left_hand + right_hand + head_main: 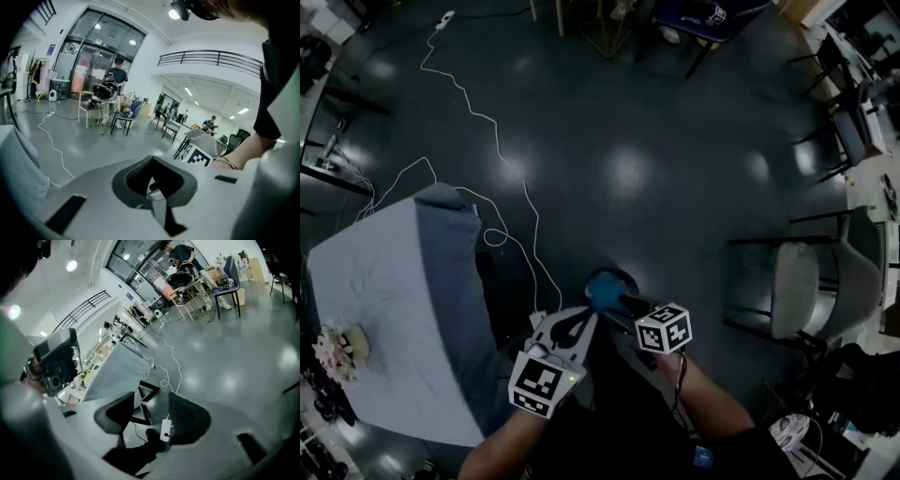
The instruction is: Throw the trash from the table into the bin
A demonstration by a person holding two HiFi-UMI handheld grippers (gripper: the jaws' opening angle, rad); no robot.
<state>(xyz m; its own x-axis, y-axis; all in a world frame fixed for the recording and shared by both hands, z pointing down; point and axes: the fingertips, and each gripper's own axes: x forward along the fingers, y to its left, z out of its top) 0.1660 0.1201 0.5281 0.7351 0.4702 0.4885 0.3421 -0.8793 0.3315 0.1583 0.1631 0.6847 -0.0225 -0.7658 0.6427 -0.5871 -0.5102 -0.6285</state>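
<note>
Left gripper view: L hand-held gripper (150, 164) clenched, empty; R hand-held gripper (152, 404) released over glossy floor (225, 362).

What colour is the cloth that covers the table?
Pale blue-grey. The cloth shows best in the head view.

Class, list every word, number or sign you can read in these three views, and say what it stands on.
None can be read.
Blue sign beside the glass doors: too small to read.
Left marker cube and right marker cube: black-and-white squares only, no letters.
</note>
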